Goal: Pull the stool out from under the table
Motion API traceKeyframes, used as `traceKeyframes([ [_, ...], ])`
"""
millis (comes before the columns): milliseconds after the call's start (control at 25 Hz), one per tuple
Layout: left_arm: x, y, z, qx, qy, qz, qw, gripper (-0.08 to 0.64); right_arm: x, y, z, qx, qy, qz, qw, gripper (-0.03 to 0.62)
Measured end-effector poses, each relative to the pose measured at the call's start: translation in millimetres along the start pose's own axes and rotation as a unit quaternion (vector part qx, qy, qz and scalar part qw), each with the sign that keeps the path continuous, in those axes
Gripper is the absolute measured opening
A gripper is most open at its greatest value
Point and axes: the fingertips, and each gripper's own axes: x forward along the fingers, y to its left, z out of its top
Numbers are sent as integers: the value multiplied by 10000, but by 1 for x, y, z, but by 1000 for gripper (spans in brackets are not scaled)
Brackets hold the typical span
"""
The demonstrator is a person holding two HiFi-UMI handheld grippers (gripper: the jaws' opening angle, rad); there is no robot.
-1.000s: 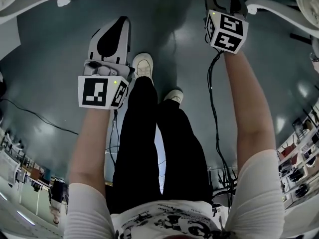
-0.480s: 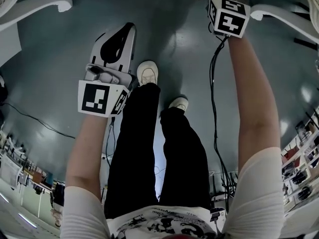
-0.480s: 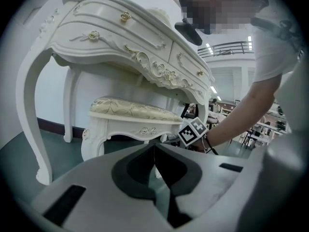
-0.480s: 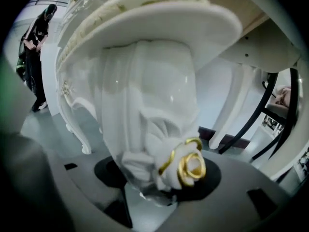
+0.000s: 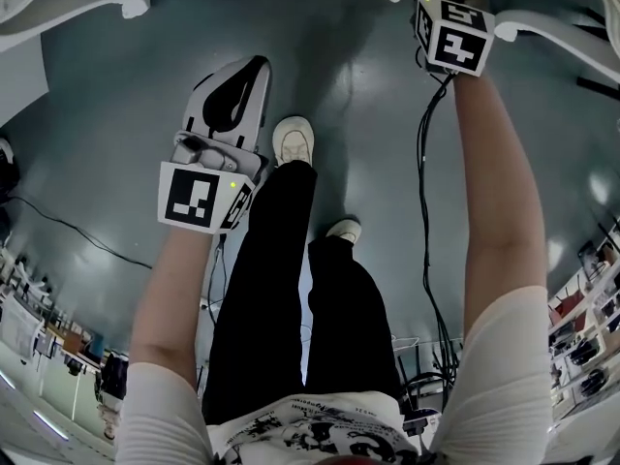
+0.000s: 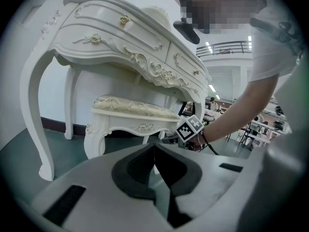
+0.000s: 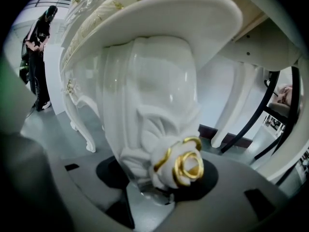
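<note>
The white carved stool (image 6: 130, 108) with a cream cushion stands under the ornate white table (image 6: 111, 37). My right gripper (image 7: 161, 178) is closed round the stool's front leg (image 7: 154, 110), just above its gold rose ornament (image 7: 186, 166). Its jaws have just been closing with that leg between them. In the head view only its marker cube (image 5: 453, 35) shows clearly, at the top edge. My left gripper (image 5: 260, 64) hangs shut and empty over the floor, apart from the stool. In its own view the left gripper (image 6: 154, 149) points toward the stool.
Curved white table legs (image 5: 87, 3) (image 5: 552, 27) flank the stool at the top of the head view. The person's shoes (image 5: 293, 141) stand on the grey floor between the grippers. A black cable (image 5: 426, 211) trails from the right gripper. Another person (image 7: 36, 57) stands far off.
In the head view the right gripper has moved toward the top edge, and its jaws have gone out of sight there at the stool. The left gripper has hardly shifted.
</note>
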Motion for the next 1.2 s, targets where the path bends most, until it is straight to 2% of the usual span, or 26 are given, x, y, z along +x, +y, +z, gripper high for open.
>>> traceKeyframes([
  [200, -11, -8, -1, 99, -30, -2, 9999, 21, -13, 10, -11, -71, 46, 123, 9999, 247],
  [400, -25, -22, -9, -30, -56, 115, 9999, 21, -35, 22, -28, -116, 71, 213, 9997, 247],
  [680, -51, -47, -21, 11, -89, 132, 9999, 21, -67, 38, -55, -196, 111, 365, 9991, 247],
  [1200, -97, -100, -31, 118, -396, 113, 9991, 21, -136, 76, -110, -297, 168, 574, 9978, 247],
])
